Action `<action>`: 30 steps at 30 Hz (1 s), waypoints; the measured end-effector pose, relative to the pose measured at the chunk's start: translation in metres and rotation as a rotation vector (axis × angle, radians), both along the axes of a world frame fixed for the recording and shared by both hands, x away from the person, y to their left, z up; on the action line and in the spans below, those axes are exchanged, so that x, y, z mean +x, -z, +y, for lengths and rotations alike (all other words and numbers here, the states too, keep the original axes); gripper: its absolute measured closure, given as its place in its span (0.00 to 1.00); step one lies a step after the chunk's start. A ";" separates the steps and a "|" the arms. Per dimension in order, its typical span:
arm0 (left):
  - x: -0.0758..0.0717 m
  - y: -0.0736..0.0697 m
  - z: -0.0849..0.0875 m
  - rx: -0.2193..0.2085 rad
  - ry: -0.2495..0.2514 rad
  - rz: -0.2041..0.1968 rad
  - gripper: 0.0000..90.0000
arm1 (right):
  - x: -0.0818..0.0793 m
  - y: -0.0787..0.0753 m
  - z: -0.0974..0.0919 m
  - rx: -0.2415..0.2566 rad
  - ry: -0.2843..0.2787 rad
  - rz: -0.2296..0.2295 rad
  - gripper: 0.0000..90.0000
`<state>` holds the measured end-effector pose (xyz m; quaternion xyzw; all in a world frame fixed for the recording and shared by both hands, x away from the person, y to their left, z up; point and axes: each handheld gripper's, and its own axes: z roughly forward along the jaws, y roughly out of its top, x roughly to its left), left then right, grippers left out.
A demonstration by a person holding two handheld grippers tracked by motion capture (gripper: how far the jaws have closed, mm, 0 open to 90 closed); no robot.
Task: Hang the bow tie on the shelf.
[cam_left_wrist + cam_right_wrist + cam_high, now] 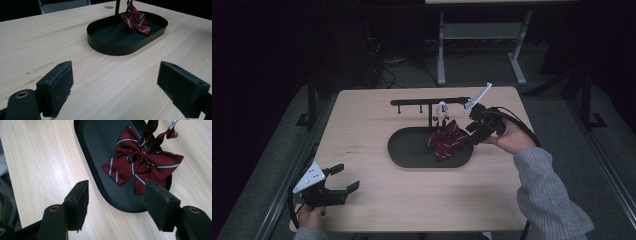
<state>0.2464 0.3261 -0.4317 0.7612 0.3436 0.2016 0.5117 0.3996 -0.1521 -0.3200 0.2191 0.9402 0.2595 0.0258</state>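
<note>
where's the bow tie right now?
High view: the red striped bow tie lies in the right end of the black oval tray, under the black stand, beside the right tool, whose jaws stand open.

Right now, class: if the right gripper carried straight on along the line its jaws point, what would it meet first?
Most likely the near rim of the black tray, then the red striped bow lying in it. The right gripper stands open, with nothing between its jaws, though depth is hard to judge.

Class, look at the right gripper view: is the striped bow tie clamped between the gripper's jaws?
No. The right gripper stands open, and the bow tie lies beyond it in the black tray.
</note>
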 end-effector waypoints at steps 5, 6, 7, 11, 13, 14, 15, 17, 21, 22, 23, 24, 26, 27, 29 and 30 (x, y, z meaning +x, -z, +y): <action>0.000 0.000 0.000 0.004 0.000 0.003 0.15 | -0.007 0.005 -0.004 -0.004 0.002 0.001 0.37; 0.000 0.000 0.000 0.004 0.000 0.003 0.15 | -0.009 0.006 -0.005 -0.009 0.006 -0.002 0.37; 0.000 0.000 0.000 0.005 0.000 0.004 0.15 | -0.010 0.007 -0.006 -0.011 0.008 -0.001 0.37; 0.000 0.000 0.000 0.007 -0.001 0.002 0.15 | -0.016 0.013 -0.011 -0.009 0.012 0.006 0.37; 0.000 0.000 0.000 0.006 -0.002 0.004 0.15 | -0.018 0.015 -0.013 -0.008 0.014 0.004 0.37; 0.000 0.000 0.000 0.006 -0.004 0.004 0.15 | -0.020 0.016 -0.015 -0.005 0.015 0.004 0.37; 0.000 0.000 0.000 0.007 -0.003 0.004 0.15 | -0.021 0.017 -0.016 -0.005 0.016 0.008 0.36; 0.000 0.000 0.000 0.008 -0.003 0.006 0.15 | -0.024 0.019 -0.019 -0.007 0.018 0.004 0.36; 0.000 0.001 -0.001 0.005 -0.004 0.009 0.15 | -0.031 0.025 -0.024 0.002 0.028 0.007 0.36; 0.000 0.001 -0.001 0.004 -0.005 0.009 0.15 | -0.033 0.027 -0.025 0.003 0.028 0.008 0.36; 0.000 0.001 -0.001 0.004 -0.006 0.010 0.15 | -0.035 0.028 -0.026 0.005 0.032 0.010 0.36; 0.000 0.001 -0.001 0.004 -0.006 0.010 0.15 | -0.037 0.030 -0.028 0.008 0.031 0.005 0.36; 0.000 0.001 -0.001 0.005 -0.009 0.011 0.15 | -0.041 0.033 -0.030 0.011 0.034 0.005 0.36; 0.000 0.001 -0.001 0.006 -0.009 0.011 0.15 | -0.043 0.035 -0.032 0.013 0.037 0.007 0.36; 0.000 0.001 -0.001 0.005 -0.010 0.011 0.15 | -0.046 0.039 -0.035 0.015 0.038 0.009 0.36; 0.000 0.001 -0.001 0.003 -0.011 0.012 0.15 | -0.048 0.041 -0.036 0.012 0.041 0.010 0.37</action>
